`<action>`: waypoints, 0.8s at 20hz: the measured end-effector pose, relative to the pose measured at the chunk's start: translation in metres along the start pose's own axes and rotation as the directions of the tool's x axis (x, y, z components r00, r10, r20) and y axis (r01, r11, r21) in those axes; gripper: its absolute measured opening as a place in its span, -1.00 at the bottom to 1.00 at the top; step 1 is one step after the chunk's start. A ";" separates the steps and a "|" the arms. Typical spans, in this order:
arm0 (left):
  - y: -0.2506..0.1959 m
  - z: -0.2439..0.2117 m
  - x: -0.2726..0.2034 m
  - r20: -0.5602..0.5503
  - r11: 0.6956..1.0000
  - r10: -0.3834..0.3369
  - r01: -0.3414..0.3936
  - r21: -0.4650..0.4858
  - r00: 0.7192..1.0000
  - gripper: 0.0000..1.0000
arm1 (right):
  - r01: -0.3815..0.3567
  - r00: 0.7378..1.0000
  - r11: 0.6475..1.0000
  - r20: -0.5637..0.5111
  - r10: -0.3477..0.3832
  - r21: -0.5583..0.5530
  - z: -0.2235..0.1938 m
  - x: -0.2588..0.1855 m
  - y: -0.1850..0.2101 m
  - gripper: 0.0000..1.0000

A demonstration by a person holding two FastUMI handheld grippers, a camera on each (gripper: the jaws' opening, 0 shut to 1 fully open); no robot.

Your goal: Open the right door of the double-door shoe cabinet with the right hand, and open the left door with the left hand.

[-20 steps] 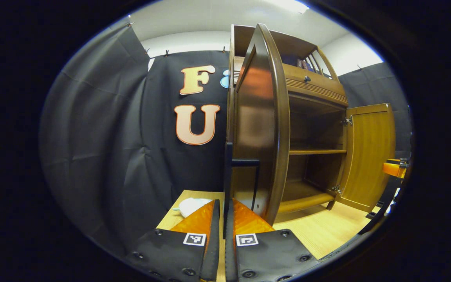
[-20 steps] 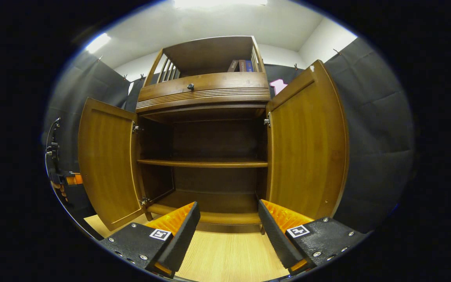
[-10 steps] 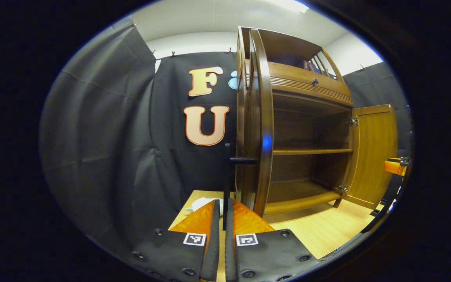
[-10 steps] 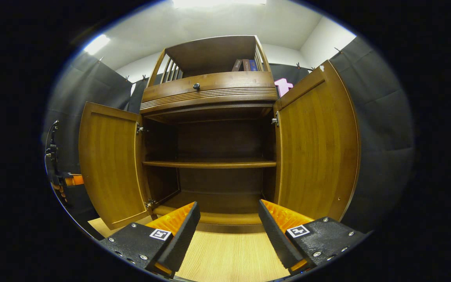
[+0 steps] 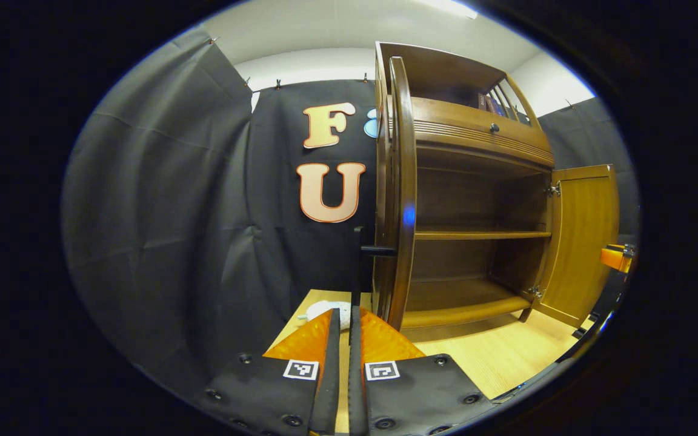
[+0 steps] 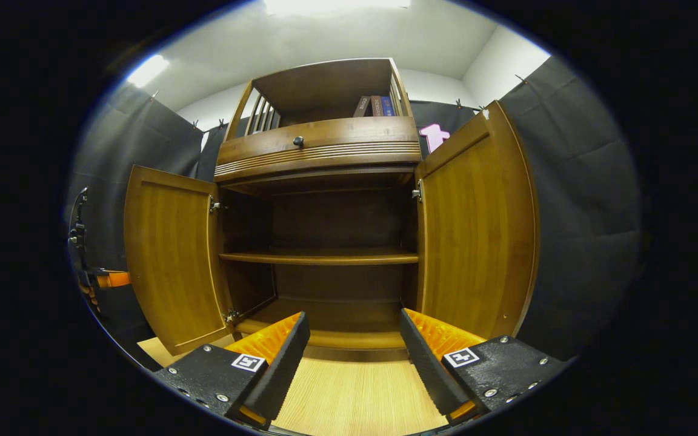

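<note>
Fingers of the left gripper (image 5: 341, 318) are pinched nearly together at bottom centre, on the handle (image 5: 358, 272) as far as I can tell; left door (image 5: 398, 200) is swung wide. Let go cleanly. Right gripper (image 6: 354, 333) gapes wide, empty; right door (image 6: 476, 224) open at centre right.

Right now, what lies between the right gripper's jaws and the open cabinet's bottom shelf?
Only bare wooden floor, in the right gripper view, ahead of the right gripper up to the bottom shelf.
</note>
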State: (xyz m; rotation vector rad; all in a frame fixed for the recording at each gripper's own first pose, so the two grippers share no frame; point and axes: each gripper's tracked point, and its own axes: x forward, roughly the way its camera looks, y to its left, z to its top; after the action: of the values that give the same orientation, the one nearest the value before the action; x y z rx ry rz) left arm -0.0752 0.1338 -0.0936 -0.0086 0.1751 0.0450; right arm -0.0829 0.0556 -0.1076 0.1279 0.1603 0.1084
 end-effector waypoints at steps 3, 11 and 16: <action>-0.001 0.016 -0.019 0.022 0.998 0.047 -0.047 0.031 0.999 -0.72 | 0.013 1.000 1.000 0.016 -0.012 -0.014 0.015 -0.004 -0.012 0.96; -0.041 0.071 -0.048 0.112 0.991 0.112 -0.120 0.064 0.987 0.05 | 0.047 0.998 0.998 0.051 -0.045 -0.048 0.051 -0.017 -0.045 0.96; -0.072 0.095 -0.041 0.110 0.997 0.070 -0.072 0.014 0.991 0.42 | 0.081 0.994 0.994 0.084 -0.075 -0.071 0.079 -0.029 -0.066 0.96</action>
State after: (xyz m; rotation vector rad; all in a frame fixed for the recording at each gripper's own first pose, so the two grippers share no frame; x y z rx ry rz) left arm -0.0958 0.0614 0.0073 0.0183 0.0657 0.1146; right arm -0.0914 -0.0221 -0.0347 0.0513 0.0801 0.0313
